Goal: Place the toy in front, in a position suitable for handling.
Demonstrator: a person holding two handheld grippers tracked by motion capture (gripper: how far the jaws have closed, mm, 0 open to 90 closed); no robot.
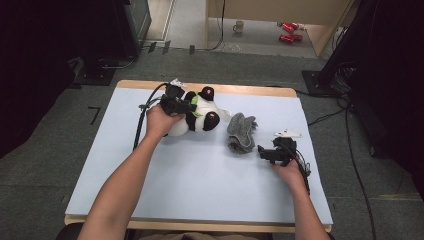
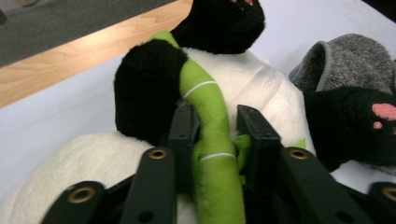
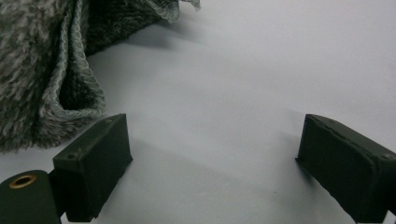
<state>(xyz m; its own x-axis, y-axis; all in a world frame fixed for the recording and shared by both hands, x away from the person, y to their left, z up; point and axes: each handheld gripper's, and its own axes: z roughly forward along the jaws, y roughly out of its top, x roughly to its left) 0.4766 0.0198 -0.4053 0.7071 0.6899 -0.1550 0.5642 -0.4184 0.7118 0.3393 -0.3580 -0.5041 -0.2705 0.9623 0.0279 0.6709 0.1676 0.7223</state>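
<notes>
Mug [image 1: 239, 26], red cans [image 1: 289, 31] on floor [image 1: 200, 60]

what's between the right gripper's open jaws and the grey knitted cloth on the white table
Nothing visible. In the right gripper view, the right gripper has its jaws wide apart over bare white table, and the grey knitted cloth lies just beside its left jaw. The black-and-white plush panda lies farther off, under the left gripper.

Inventory, high view:
- Plush panda [image 1: 200, 116]: 1, upper centre.
- Grey knitted cloth [image 1: 241, 133]: 1, centre right.
- Handheld grippers: 2, the left gripper [image 1: 186, 106] and the right gripper [image 1: 262, 151].
- Table [image 1: 200, 185]: 1.
- Mug [image 1: 238, 26]: 1, top, on floor.
</notes>
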